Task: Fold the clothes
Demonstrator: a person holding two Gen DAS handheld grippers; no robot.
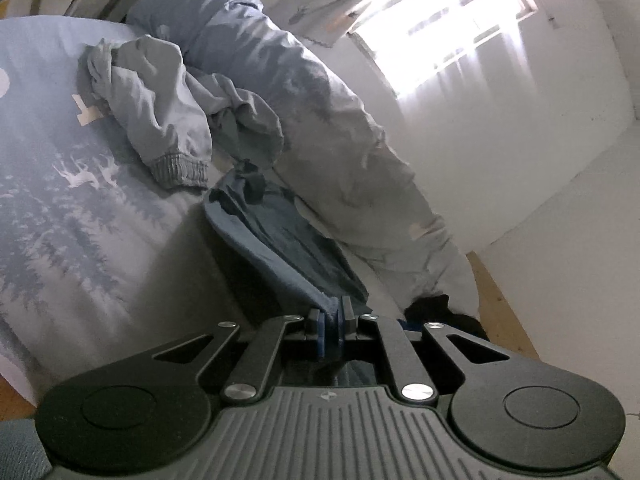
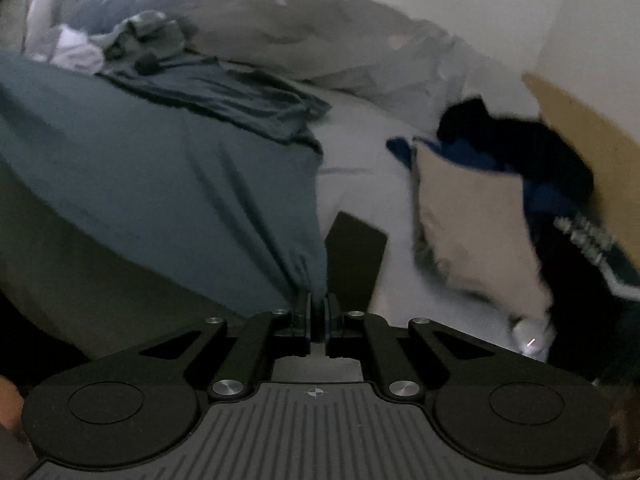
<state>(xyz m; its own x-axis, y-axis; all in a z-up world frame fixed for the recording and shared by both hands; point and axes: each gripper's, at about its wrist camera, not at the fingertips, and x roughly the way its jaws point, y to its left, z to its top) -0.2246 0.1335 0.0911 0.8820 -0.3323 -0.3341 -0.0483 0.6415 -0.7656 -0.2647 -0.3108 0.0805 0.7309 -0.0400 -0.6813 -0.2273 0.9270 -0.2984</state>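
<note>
A blue-grey garment (image 1: 280, 236) lies stretched across the bed. My left gripper (image 1: 331, 312) is shut on one edge of it, the cloth pinched between the pads and rising away from the jaws. In the right wrist view the same garment (image 2: 180, 168) spreads wide to the left, and my right gripper (image 2: 319, 304) is shut on a gathered corner of it. A light grey garment with an elastic cuff (image 1: 160, 108) lies crumpled further back on the bed.
A rolled duvet (image 1: 320, 120) runs along the wall side of the bed. The printed bedsheet (image 1: 80, 200) covers the mattress. A pile of dark and beige clothes (image 2: 500, 200) sits at the right beside a wooden board (image 2: 580, 128). A bright window (image 1: 448, 28) is behind.
</note>
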